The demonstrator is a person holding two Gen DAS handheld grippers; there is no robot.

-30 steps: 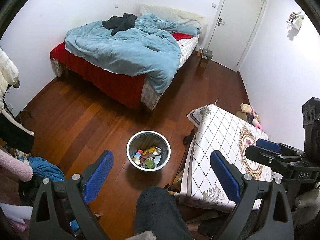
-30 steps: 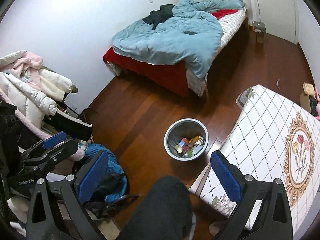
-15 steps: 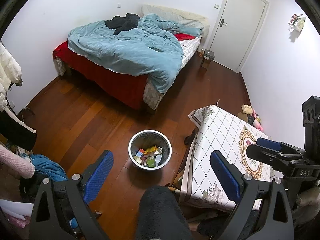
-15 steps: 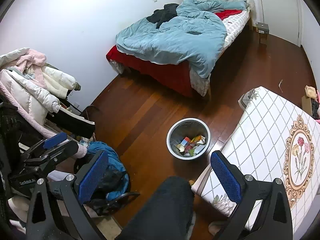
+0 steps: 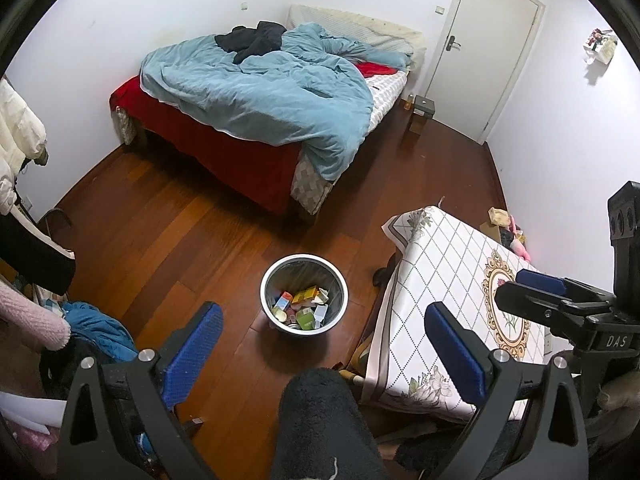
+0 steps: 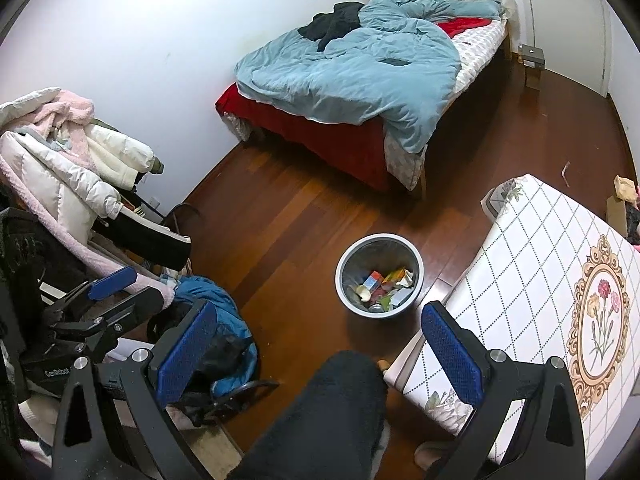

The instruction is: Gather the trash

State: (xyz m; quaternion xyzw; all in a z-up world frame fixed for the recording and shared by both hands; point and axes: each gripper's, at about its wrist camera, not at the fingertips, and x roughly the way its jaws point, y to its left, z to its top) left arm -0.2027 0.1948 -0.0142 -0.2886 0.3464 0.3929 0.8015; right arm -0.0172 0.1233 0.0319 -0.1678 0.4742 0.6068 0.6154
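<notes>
A bed (image 5: 256, 128) with a rumpled blue duvet (image 5: 264, 96) stands against the wall. A white door (image 5: 486, 44) is shut. Coats (image 6: 64, 160) pile beside a blue bag (image 6: 216, 300). A patterned worktop (image 5: 448, 280) stands near.

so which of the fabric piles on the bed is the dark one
The black garment bunched at the far wall side of the bed. It lies on top of the light blue duvet, which covers most of the bed.

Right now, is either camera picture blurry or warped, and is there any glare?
Left wrist view: sharp, but the fisheye bows the door and blackens the corners; no strong glare. Right wrist view: same bending, soft sheen on the floor, trash bin clear.
</notes>
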